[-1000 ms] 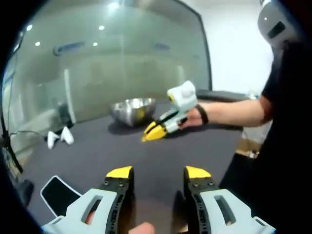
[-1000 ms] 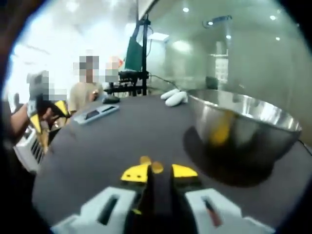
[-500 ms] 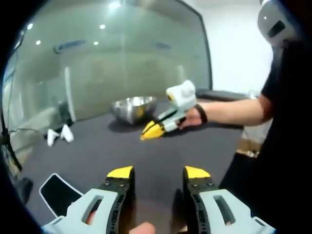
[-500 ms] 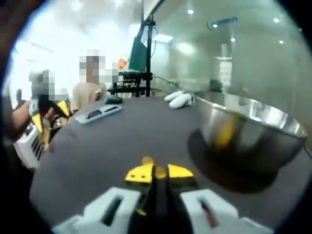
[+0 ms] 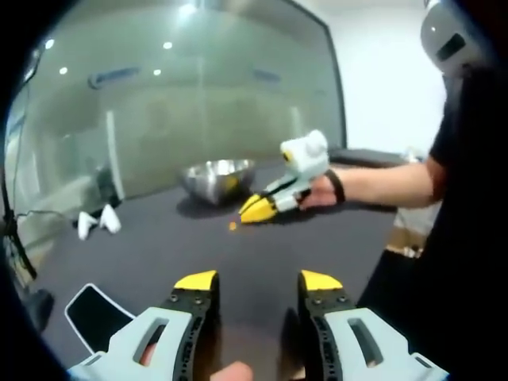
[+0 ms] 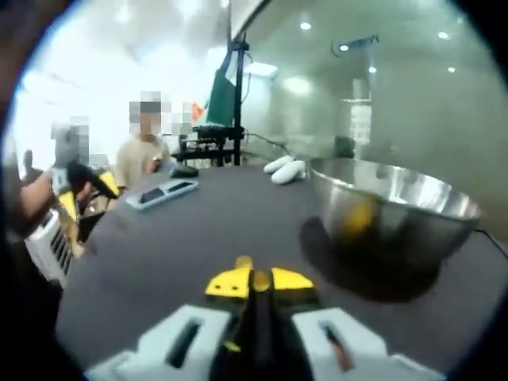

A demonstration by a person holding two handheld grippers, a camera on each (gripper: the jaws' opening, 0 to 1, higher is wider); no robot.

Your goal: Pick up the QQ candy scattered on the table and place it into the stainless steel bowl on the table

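Right gripper view has the right tongs (image 6: 255,282) clamped on a QQ candy (image 6: 258,279) beside the stainless steel bowl (image 6: 393,210); lift above its rim before releasing, while the left tongs (image 5: 258,280) wait apart above the bench (image 5: 151,246).

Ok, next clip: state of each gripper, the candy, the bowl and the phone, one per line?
Left gripper: open, nothing between its jaws.
Right gripper: shut on an orange candy.
Loose candy: lying on the table.
Stainless steel bowl: upright on the table.
Phone: flat on the table.
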